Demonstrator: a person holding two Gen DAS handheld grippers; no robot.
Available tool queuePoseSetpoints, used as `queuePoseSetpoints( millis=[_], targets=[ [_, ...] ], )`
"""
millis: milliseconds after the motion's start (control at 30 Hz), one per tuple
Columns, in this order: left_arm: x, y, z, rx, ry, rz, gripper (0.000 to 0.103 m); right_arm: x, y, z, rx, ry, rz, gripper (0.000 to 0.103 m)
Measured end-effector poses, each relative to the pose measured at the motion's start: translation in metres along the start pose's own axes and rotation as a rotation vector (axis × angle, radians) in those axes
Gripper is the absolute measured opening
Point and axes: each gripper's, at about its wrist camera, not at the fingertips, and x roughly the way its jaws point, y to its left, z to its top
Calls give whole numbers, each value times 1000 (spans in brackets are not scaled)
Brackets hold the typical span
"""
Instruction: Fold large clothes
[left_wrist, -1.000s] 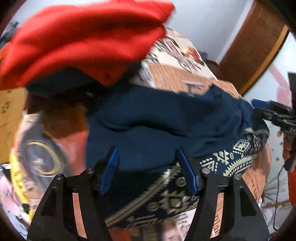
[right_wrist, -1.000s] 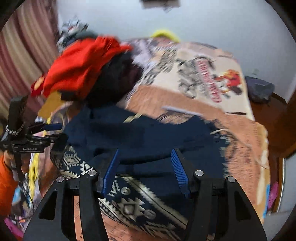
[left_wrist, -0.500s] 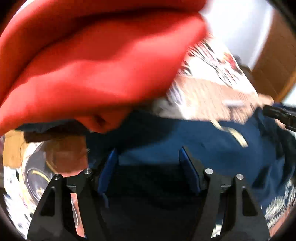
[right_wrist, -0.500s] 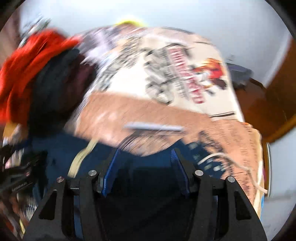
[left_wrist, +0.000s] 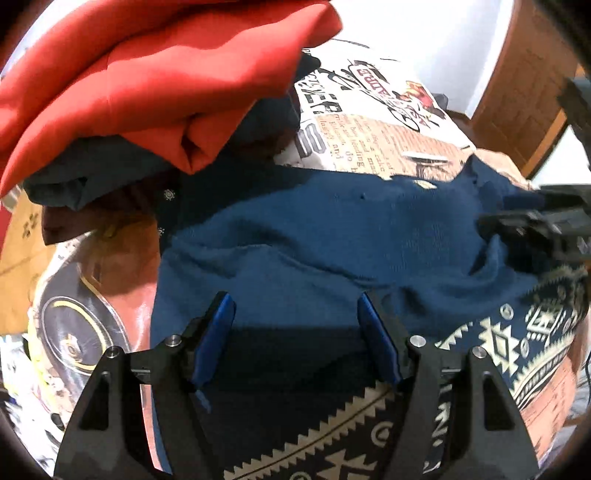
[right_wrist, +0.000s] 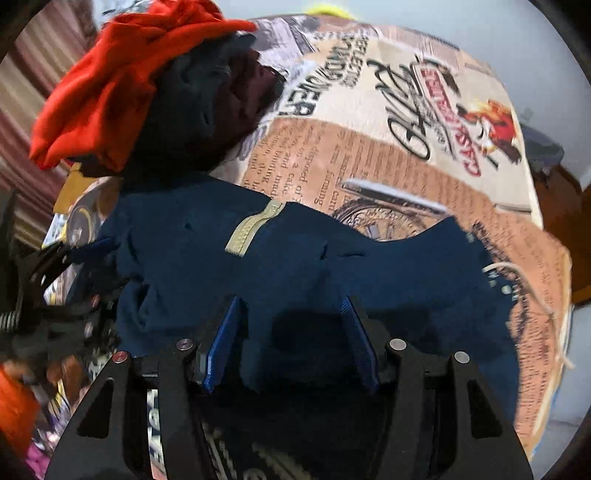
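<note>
The printed bedspread (right_wrist: 424, 155) carries everything here. Across its near half lies the navy garment (left_wrist: 332, 240), patterned hem nearest the cameras (beige zipper showing in the right view). Behind it, a pile of folded clothes, red top (left_wrist: 155, 81) uppermost. Left gripper (left_wrist: 295, 332) hangs wide open over the cloth, gripping nothing. Right gripper (right_wrist: 291, 332) is parted too, fabric between its fingers, unpinched.
</note>
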Motion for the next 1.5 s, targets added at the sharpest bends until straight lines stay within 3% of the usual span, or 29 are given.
queuePoseSetpoints(
  millis=[67,100,133,300,400,500,667,700,733,800,900,1000,1133,1300,1400,1500],
  targets=[
    [-2,-3,-4,11,-7,12,69,8,-7,6,65,14,26,21],
    [-3,-3,-4,8,-11,11,69,7,-8,7,81,25,24,12],
    [-3,0,-3,0,-13,5,69,7,-10,11,95,26,29,8],
    [-3,7,-2,-33,-11,-26,69,-8,-9,24,76,-32,23,4],
    [-2,5,-3,-30,-12,-24,69,-28,-12,39,78,-135,-25,4],
    [-3,4,-3,-33,-19,-24,72,-38,-19,55,114,-177,-24,5],
    [2,9,-7,-45,-12,22,78,-34,-7,51,42,-185,-239,15],
    [3,10,-9,-49,-12,21,78,-35,-8,48,37,-177,-254,26],
    [3,12,-11,-54,-16,19,79,-37,-5,41,31,-170,-247,37],
    [2,13,-14,-56,-21,23,79,-45,-3,27,28,-184,-191,48],
    [-3,15,-21,-62,-29,35,80,-53,4,-2,2,-172,-116,55],
    [-8,21,-32,-91,-21,20,82,-49,12,-29,-56,-118,-109,56],
    [-18,31,-49,-135,-12,0,84,-41,1,-68,-73,-64,-181,56],
    [-33,45,-79,-150,-6,58,85,-68,-29,-105,25,-139,-196,63],
    [-43,63,-94,-222,1,37,87,-86,-40,-119,62,-175,-184,64],
    [-51,78,-102,-301,11,76,87,-97,-44,-126,98,-188,-157,64]
  ],
)
